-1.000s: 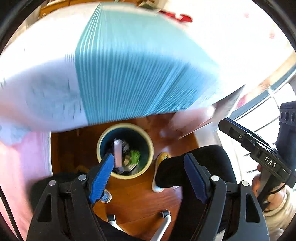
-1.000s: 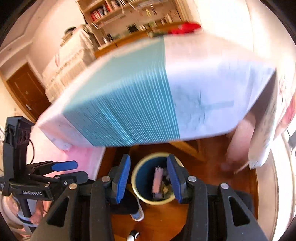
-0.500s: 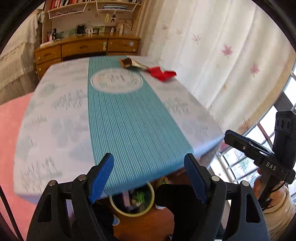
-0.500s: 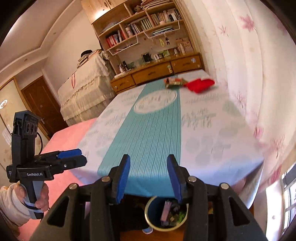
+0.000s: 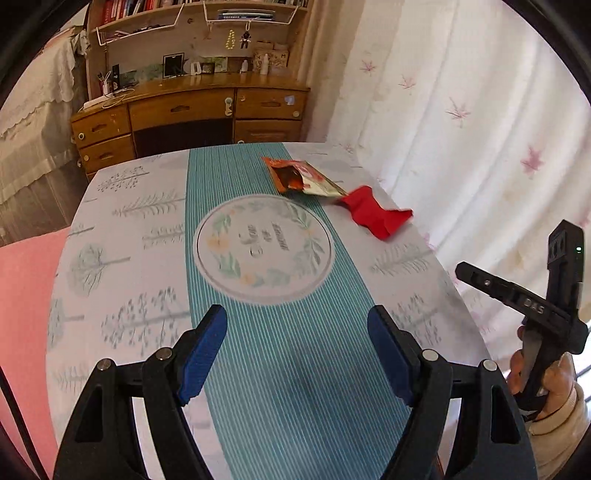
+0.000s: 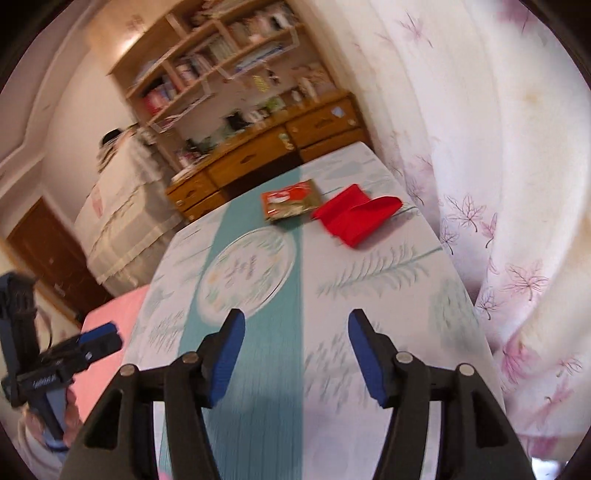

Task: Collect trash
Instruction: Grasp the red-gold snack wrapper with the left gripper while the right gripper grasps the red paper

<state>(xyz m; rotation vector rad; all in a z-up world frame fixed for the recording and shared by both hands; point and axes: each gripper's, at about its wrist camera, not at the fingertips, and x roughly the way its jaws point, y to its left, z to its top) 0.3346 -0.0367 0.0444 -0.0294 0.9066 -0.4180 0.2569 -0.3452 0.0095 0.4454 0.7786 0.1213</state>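
Behind the bench (image 5: 122,229) stands a wooden desk (image 5: 192,110) with drawers, and shelves of books (image 5: 199,11) hang above it. White curtains with pink leaves (image 5: 461,122) hang along the right side. A cloth with pale trees and a teal striped band (image 5: 273,354) down the middle covers the bench, and a round leafy print (image 5: 264,245) sits in the band.

Your trash lies at the far end of the bench. One piece is a snack wrapper (image 5: 303,177), orange and shiny, at the right edge of the teal band. The other is a crumpled red paper (image 5: 376,216), just to the right of the wrapper, and their edges look like they touch. From the right wrist camera you see the same wrapper (image 6: 291,201) and red paper (image 6: 354,216) side by side.

Both pieces are well apart from your fingers. Your left gripper (image 5: 297,354) hangs over the near part of the teal band with its fingers spread wide and nothing between them. Your right gripper (image 6: 295,358) is over the near end too, a bit to the right. Its fingers are opening, and nothing is between them either. Both grippers point toward the trash up ahead.

Each camera sees your other hand holding its gripper off to the side: the right hand (image 5: 546,380) and the left hand (image 6: 37,424).
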